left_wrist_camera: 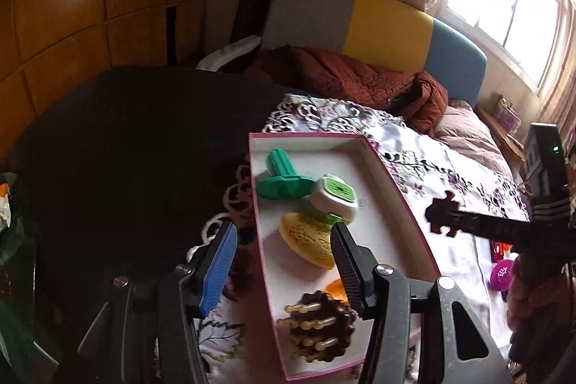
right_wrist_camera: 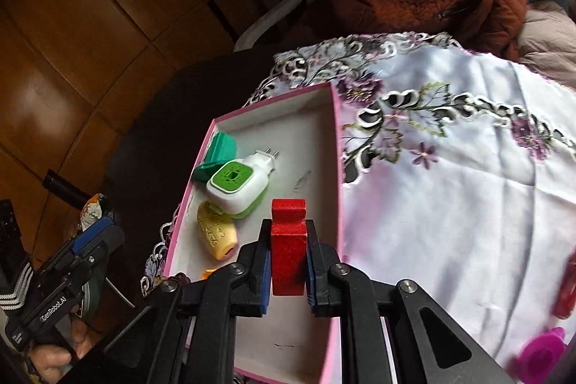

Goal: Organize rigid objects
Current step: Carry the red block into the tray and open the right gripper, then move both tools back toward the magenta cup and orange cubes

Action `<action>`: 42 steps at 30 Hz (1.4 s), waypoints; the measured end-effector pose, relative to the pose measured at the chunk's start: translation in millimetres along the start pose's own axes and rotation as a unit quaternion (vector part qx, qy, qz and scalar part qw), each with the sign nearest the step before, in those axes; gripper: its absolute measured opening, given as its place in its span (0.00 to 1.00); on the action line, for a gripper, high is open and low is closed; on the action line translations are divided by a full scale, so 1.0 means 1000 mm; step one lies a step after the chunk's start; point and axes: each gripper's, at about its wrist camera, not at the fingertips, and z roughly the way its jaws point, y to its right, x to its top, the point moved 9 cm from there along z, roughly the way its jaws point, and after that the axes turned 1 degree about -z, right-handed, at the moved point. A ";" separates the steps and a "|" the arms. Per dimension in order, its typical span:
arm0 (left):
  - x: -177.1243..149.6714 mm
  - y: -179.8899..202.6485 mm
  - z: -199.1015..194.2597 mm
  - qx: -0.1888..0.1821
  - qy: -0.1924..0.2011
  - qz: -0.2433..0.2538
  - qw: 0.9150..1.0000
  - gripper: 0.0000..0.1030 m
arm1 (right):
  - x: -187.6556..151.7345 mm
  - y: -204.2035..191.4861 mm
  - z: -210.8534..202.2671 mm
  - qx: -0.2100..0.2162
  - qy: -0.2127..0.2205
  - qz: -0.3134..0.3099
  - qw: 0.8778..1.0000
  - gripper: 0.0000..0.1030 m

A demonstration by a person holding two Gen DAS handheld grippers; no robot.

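A white box with a pink rim sits on a floral cloth. It holds a green plastic piece, a white and green plug-in device, a yellow piece, an orange piece and a brown bristled brush head. My left gripper stands open astride the box's left wall, its black finger inside and its blue-padded finger outside. My right gripper is shut on a red block, hanging over the box. From the left wrist it appears backlit at the right.
A magenta object and a small red item lie on the cloth to the right of the box. A brown jacket is heaped behind. Dark tabletop spreads to the left, with wooden cupboard doors beyond.
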 end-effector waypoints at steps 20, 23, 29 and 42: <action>-0.006 -0.024 0.008 0.009 -0.009 -0.026 1.000 0.53 | -0.018 -0.014 0.056 0.005 -0.051 0.013 0.999 0.35; -0.006 -0.020 0.006 0.007 -0.007 -0.022 1.000 0.53 | -0.020 -0.012 0.048 -0.004 -0.042 0.007 0.999 0.40; -0.006 -0.012 0.001 0.003 -0.002 -0.010 1.000 0.53 | -0.019 -0.012 0.024 -0.022 -0.011 -0.013 1.000 0.41; -0.010 0.008 -0.003 -0.009 -0.005 0.016 1.000 0.53 | -0.025 0.028 -0.036 -0.086 0.046 -0.011 0.995 0.59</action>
